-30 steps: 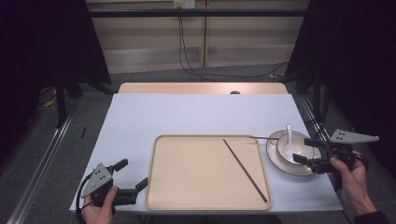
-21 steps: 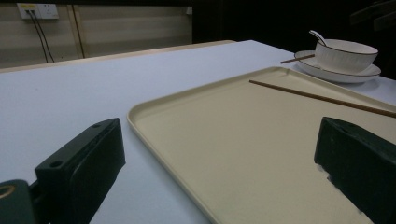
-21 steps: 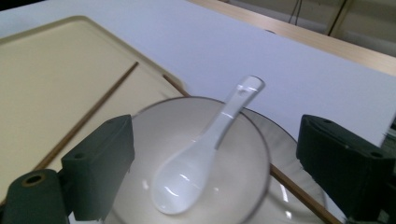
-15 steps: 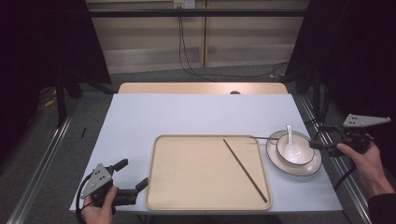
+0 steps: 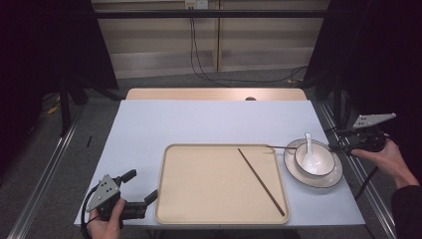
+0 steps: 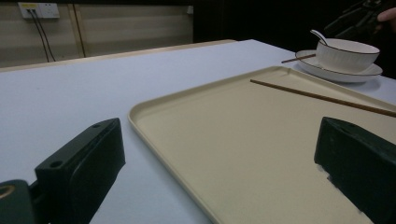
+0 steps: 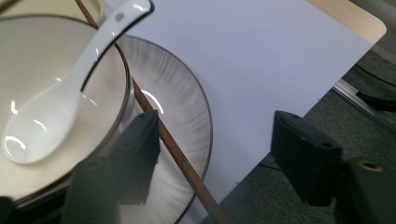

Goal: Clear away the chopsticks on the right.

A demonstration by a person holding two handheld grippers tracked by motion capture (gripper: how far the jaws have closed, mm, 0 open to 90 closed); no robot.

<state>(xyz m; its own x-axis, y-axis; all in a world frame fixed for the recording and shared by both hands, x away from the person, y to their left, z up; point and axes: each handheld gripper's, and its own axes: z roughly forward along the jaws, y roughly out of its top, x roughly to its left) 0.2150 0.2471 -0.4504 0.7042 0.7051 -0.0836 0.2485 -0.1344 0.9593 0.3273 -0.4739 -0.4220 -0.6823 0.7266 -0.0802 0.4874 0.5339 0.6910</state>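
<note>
The right gripper has pulled back off the white ceramic bowl at right of the frame, its empty jaws narrowing; the brown wooden chopstick across the plate looks next.

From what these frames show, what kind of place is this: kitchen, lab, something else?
Likely a lab or recording rig, not a kitchen: a table under a plain white sheet, dark curtains on both sides, loose cables on the floor behind. The tray and bowl look staged.
</note>
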